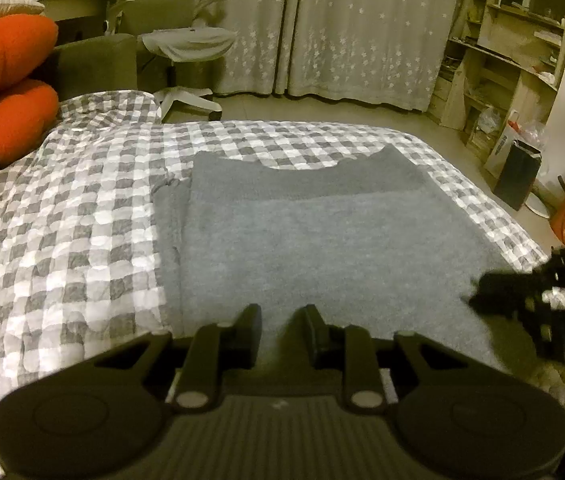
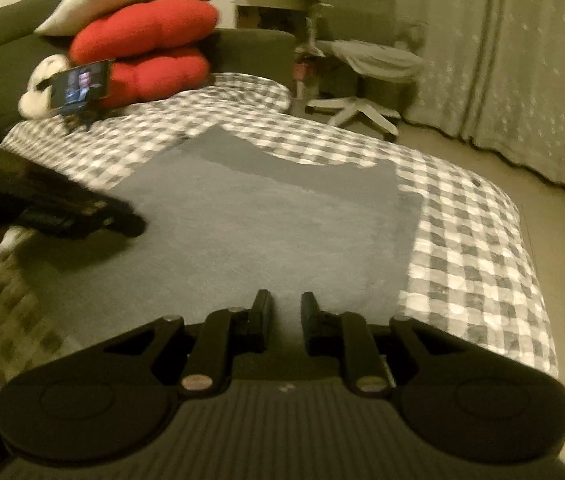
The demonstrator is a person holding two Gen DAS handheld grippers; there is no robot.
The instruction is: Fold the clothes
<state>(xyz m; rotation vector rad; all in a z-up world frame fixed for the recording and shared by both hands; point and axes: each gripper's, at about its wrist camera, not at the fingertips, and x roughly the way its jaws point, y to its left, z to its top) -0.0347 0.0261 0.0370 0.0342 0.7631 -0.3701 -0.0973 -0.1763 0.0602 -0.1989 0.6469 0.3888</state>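
Grey knit fabric, a sweater (image 1: 322, 240) already folded into a rough rectangle, lies flat on the checked bedspread (image 1: 82, 220), its neckline edge toward the far end and a narrow strip of a lower layer showing along its left side. Both tools sit at the near hem. The left gripper (image 1: 281, 320) has its jaws narrowly apart with sweater cloth visible in the gap, though the pads do not appear to press on anything; the right gripper (image 2: 285, 306) likewise stands narrowly parted above the near edge, nothing pinched. Each is seen from the other's camera as a dark blur low over the fabric. The likely next step is to catch the near hem and carry it over toward the neckline, and the risks lie there: with such a slim opening, the fingers (image 1: 250, 324) may slide over the thick knit rather than bite it, or take only the top layer so the fold peels apart. Uneven lifting by the two hands would skew the rectangle, and dragging could bunch the bedspread.
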